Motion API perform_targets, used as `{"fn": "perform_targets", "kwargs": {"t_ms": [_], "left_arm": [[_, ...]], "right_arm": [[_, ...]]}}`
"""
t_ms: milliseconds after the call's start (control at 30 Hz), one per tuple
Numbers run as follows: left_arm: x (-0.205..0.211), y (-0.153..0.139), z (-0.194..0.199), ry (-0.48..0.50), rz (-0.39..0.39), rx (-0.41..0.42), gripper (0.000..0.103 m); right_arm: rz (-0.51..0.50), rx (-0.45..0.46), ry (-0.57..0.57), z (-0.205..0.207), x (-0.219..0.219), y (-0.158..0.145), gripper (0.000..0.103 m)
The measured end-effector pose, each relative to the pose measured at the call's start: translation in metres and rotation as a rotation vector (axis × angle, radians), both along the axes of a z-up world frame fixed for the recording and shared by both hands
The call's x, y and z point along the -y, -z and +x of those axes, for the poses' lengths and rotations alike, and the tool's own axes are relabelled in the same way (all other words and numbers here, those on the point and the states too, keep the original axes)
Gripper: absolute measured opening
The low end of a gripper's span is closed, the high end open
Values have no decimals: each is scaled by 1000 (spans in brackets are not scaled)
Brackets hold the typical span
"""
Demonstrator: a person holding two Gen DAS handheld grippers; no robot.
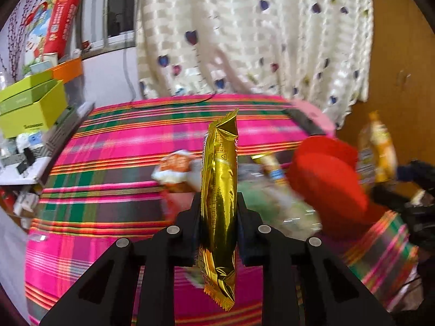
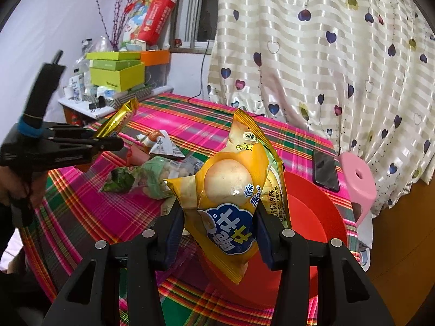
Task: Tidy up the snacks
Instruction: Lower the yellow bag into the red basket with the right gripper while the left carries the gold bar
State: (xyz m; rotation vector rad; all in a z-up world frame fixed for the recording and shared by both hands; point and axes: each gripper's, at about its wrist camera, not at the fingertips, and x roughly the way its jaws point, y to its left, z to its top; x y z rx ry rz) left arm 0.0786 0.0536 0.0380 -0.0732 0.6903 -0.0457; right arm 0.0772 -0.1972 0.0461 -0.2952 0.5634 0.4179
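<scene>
You hold 2 snacks — 1 per gripper.
Left gripper [image 1: 218,206] clenches the shiny gold foil packet [image 1: 219,203], frame centre; right gripper [image 2: 217,217] grasps the yellow plastic bun bag [image 2: 231,187] over the red plastic bowl [image 2: 312,217].

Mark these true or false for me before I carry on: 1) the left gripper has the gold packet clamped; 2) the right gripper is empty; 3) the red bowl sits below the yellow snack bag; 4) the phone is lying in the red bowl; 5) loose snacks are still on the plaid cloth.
1) True. The left gripper is shut on the gold packet, which stands upright between its fingers.
2) False. The right gripper grips the yellow snack bag.
3) True. The red bowl lies under and behind the bag.
4) False. The phone lies on the plaid cloth beyond the bowl.
5) True. A green-tinted bag and small packets remain there.
</scene>
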Motion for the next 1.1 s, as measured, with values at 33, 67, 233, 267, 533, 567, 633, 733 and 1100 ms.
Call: {"fn": "perform_targets", "kwargs": {"t_ms": [33,67,233,267,533,567,633,733,1100], "left_arm": [[9,-3,-1,19,-21,5,22],[15,-6,-2,33,-35,8,22],[51,-13,-2,93,-63,10,22],[56,-13,-2,99,-65,8,22],[99,-14,10,178,-78,-20,23],[102,-13,11,185,-80,-24,23],[112,-11,16,203,-82,-35,23],[123,-8,25,227,-88,-51,23],[154,11,55,288,-104,-130,23]], "right_arm": [[3,1,0,-1,1,0,46],[6,2,-1,-2,1,0,46],[18,8,0,-6,4,-2,46],[21,9,1,-7,6,-2,46],[41,9,36,-8,26,-1,46],[43,8,42,-8,30,0,46],[49,3,55,-7,37,2,46],[58,-7,75,-4,48,5,47],[108,-76,136,17,83,21,47]]}}
